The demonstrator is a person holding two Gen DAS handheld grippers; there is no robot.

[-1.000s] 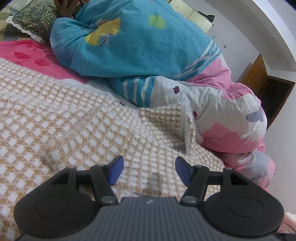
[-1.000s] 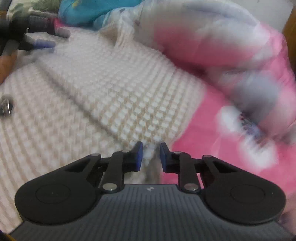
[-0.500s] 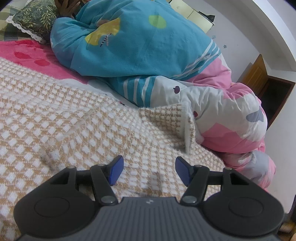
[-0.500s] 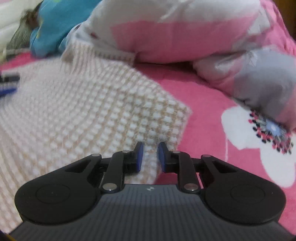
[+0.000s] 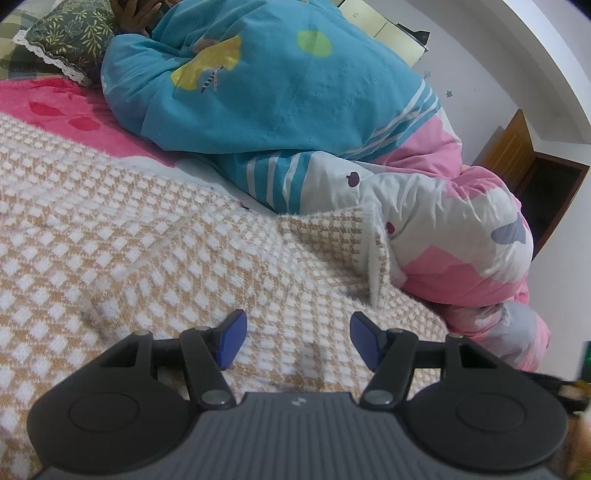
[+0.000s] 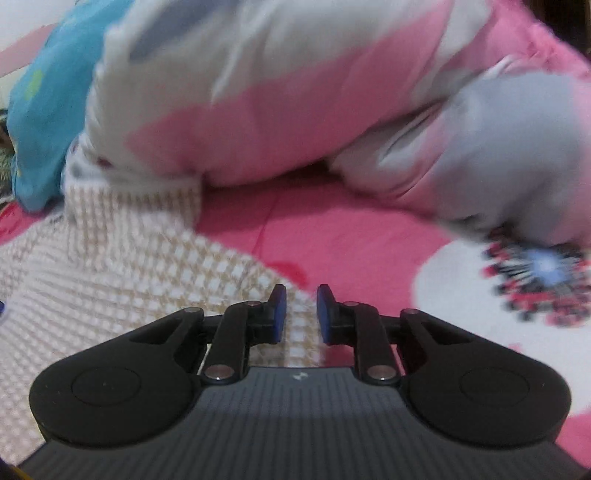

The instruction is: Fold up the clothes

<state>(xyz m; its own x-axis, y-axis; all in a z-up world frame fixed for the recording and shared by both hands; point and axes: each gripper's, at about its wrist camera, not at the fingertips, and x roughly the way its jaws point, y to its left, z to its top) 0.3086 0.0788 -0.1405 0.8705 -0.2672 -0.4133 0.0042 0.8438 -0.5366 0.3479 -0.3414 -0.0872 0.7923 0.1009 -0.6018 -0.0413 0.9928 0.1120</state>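
A tan-and-white checked knit sweater (image 5: 147,258) lies spread over the pink bed sheet (image 5: 55,99), with one folded-up part leaning against the quilt. My left gripper (image 5: 297,339) hovers low over the sweater, jaws wide open with nothing between them. In the blurred right wrist view, my right gripper (image 6: 301,310) sits over the sweater's (image 6: 110,277) right edge, where the knit meets the pink sheet (image 6: 351,240). Its blue pads stand a narrow gap apart. The fabric seen through the gap looks flat on the bed, not pinched.
A person lies under a blue blanket (image 5: 277,92) at the back, a hand (image 5: 136,14) near a green leaf-print pillow (image 5: 66,33). A bulky pink, white and grey quilt (image 6: 295,110) borders the sweater on the far right. A wooden door (image 5: 517,155) stands beyond.
The right gripper has swept rightward along the sweater to its edge and rolled, so more pink sheet and quilt fill its view. The left gripper has not moved.
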